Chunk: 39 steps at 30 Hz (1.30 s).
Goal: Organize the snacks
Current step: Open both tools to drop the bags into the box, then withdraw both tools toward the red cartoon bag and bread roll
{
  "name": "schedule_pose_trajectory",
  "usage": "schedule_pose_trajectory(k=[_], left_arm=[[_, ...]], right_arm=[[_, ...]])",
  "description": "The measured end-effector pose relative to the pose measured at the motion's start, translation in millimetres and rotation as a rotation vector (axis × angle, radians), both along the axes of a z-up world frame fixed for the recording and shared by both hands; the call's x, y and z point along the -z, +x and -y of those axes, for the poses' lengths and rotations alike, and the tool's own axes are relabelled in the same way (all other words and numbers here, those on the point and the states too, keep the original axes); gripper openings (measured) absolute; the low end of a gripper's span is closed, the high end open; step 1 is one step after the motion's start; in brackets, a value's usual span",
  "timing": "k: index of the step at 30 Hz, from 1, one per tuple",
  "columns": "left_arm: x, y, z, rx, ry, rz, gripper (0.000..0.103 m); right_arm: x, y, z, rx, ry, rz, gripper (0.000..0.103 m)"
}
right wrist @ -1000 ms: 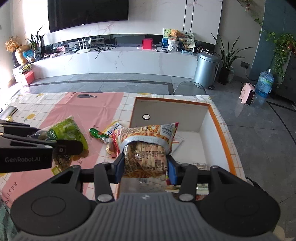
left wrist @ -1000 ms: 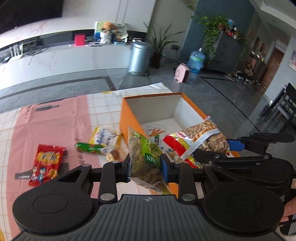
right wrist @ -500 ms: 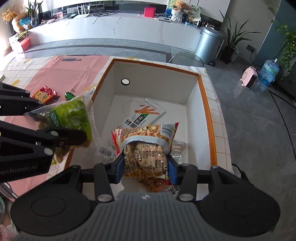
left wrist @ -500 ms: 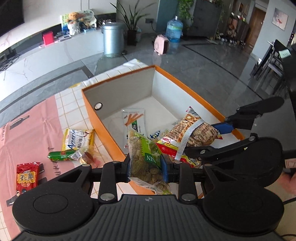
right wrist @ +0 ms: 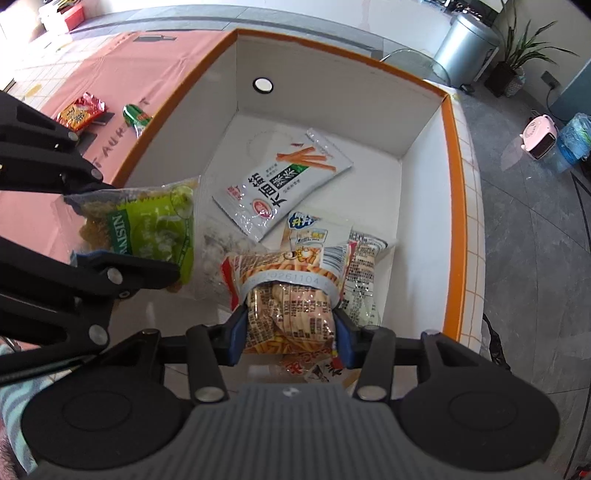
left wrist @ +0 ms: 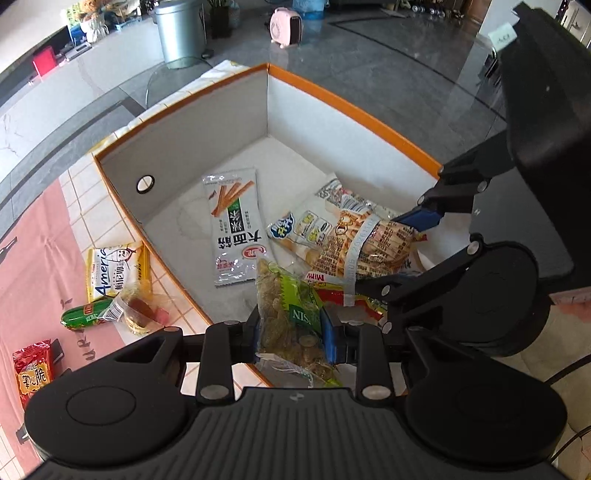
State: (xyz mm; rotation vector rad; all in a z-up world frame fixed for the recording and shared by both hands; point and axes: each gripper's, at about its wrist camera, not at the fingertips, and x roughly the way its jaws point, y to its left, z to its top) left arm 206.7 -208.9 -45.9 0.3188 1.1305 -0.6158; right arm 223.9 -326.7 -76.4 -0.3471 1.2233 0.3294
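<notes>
My left gripper [left wrist: 291, 332] is shut on a green raisin bag [left wrist: 291, 314] and holds it over the near left corner of the orange-rimmed white box [left wrist: 351, 103]. The raisin bag also shows in the right wrist view [right wrist: 147, 225]. My right gripper [right wrist: 291, 332] is shut on a yellow-orange fries snack bag [right wrist: 288, 302] and holds it low inside the box [right wrist: 450, 184]. That bag shows in the left wrist view [left wrist: 365, 243]. A white noodle-stick packet [left wrist: 236, 229] and another white packet [left wrist: 303, 229] lie on the box floor.
On the pink and white tiled tablecloth [left wrist: 44, 266] left of the box lie a yellow packet [left wrist: 110, 273], a green sausage [left wrist: 85, 314] with small clear-wrapped snacks, and a red packet [left wrist: 31, 373]. A grey bin [left wrist: 181, 29] and pink heater [left wrist: 288, 22] stand on the floor beyond.
Both grippers have moved forward and down over the box, each still holding its bag. The fries bag is now low inside the box, the raisin bag over its near corner.
</notes>
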Motion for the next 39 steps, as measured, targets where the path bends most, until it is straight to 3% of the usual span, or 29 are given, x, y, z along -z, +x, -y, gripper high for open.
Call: schedule_pose_trajectory(k=[14, 20, 25, 27, 31, 35, 39], left_arm=[[0.9, 1.2, 8.6, 0.011, 0.009, 0.001, 0.035], [-8.4, -3.1, 6.0, 0.002, -0.010, 0.043, 0.047], [-23.4, -11.3, -4.7, -0.026, -0.049, 0.081, 0.058], [-31.4, -15.8, -10.8, -0.042, -0.075, 0.098, 0.062], [-45.7, -26.1, -25.3, -0.090, -0.113, 0.130, 0.063], [-56.4, -41.2, -47.6, -0.178, -0.131, 0.176, 0.064], [-68.0, -57.9, -75.9, -0.255, -0.145, 0.225, 0.064]], right_arm=[[11.3, 3.4, 2.0, -0.046, -0.040, -0.027, 0.050], [5.8, 3.6, 4.6, -0.027, -0.056, -0.023, 0.056], [-7.1, -1.2, 4.6, -0.015, -0.066, 0.008, 0.073], [-13.1, -3.5, 4.4, -0.007, -0.066, 0.013, 0.073], [-27.5, -10.6, 3.0, 0.027, -0.090, 0.052, 0.081], [-45.5, -25.3, -0.9, 0.063, -0.085, 0.107, 0.082], [-67.0, -46.6, -9.4, 0.105, -0.024, 0.181, 0.082]])
